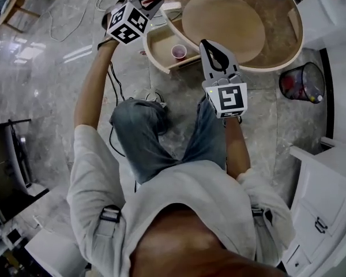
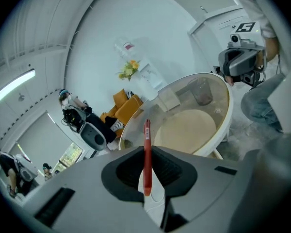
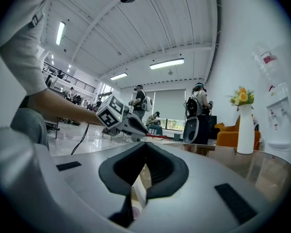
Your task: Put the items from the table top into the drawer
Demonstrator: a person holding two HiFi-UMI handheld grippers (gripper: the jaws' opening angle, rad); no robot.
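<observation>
Jaws of the left gripper [image 2: 146,149] are pinched onto the red pen [image 2: 147,132], and we can see it plainly in the left gripper view: the pen stands up through the narrow gap, its upper end poking out past the tips and its lower end back inside the jaw hollow. So that gripper is nearly closed, with only the pen's thickness between its pads.

Over to the right gripper [image 3: 144,143]. In its own view the jaws meet at the tips and we see nothing caught between them, so it is closed and empty.

From the head view, the round worktop [image 1: 294,45] lies ahead of both grippers, with the pen's free end reaching over its near edge. The open drawer [image 1: 155,53] sticks out from under the worktop, just below the left gripper's tips and just to the left of the right gripper's tips. A small pink cup [image 1: 179,51] sits inside the drawer, at the end nearer the right gripper. The pen is up in the air, not in the drawer yet.

Off to the right of the right gripper we spot a mesh waste basket [image 1: 303,82] on the floor.
</observation>
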